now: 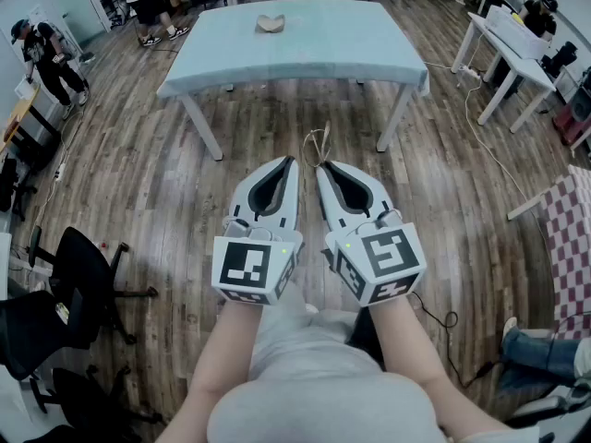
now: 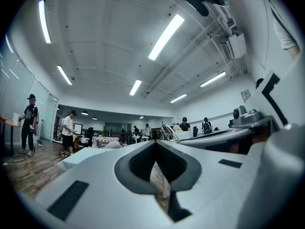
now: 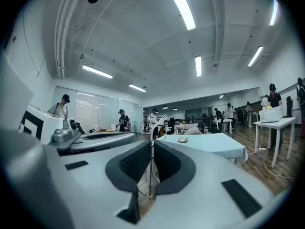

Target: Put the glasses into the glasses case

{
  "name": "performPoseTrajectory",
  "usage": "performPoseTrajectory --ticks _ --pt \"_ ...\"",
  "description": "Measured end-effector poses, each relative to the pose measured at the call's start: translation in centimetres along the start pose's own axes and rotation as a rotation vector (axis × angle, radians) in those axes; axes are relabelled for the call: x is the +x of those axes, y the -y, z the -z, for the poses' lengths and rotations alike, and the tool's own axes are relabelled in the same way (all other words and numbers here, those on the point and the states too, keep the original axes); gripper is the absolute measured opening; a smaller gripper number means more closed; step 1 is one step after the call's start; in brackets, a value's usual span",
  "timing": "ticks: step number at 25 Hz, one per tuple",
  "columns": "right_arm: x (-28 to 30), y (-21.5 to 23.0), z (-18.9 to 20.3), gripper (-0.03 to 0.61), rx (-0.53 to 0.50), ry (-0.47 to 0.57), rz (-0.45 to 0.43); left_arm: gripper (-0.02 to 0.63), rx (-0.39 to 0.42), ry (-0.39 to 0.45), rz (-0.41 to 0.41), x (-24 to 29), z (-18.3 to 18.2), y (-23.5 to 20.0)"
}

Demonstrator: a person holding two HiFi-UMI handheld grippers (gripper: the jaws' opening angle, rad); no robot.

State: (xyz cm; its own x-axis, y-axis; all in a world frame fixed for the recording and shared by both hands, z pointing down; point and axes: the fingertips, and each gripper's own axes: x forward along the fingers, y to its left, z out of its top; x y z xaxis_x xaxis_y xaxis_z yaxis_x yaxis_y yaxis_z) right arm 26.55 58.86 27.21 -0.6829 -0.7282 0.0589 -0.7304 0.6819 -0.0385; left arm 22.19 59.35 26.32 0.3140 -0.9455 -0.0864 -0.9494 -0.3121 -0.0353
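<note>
Scene: A light-blue table [image 1: 351, 53] is seen ahead across a wooden floor [image 1: 138, 155], well apart from the person. Both grippers are held level and side by side in front of the body.
Glasses: A thin wire-framed pair of glasses [image 1: 319, 148] is carried at the tips of the right gripper [image 1: 323, 166], out over the floor and not yet near the table. In the right gripper view a slim temple is seen running upright between the pads.
Right gripper: Its jaws are closed on the glasses, and only the thin frame keeps the pads apart.
Left gripper: The left gripper [image 1: 290, 161] is pressed together at the tips, and nothing is seen between its jaws.
Glasses case: A small pale glasses case [image 1: 271, 23] lies on the far half of the table. It appears to be open, though it is too small for this to be settled.
Step in hand: The glasses are judged to be gripped and on the way to the case. The placing itself is not yet begun.
Next move: The table has to be approached and the right gripper brought over the case. The glasses are then to be lowered into it before the jaws are released. The left gripper may be needed to steady the case or to shut it.
Risk: The hold is on a thin wire part, so the glasses could swing or slip.
</note>
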Motion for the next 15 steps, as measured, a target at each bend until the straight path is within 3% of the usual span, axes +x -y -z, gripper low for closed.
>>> performPoseTrajectory --ticks 7,15 --pt "0.1 1.0 0.4 0.028 -0.001 0.000 0.002 0.009 0.005 -0.034 0.000 1.2 0.6 -0.2" --pt "3.1 2.6 0.6 0.028 0.004 -0.001 0.039 0.009 0.059 -0.041 0.053 4.2 0.7 -1.3"
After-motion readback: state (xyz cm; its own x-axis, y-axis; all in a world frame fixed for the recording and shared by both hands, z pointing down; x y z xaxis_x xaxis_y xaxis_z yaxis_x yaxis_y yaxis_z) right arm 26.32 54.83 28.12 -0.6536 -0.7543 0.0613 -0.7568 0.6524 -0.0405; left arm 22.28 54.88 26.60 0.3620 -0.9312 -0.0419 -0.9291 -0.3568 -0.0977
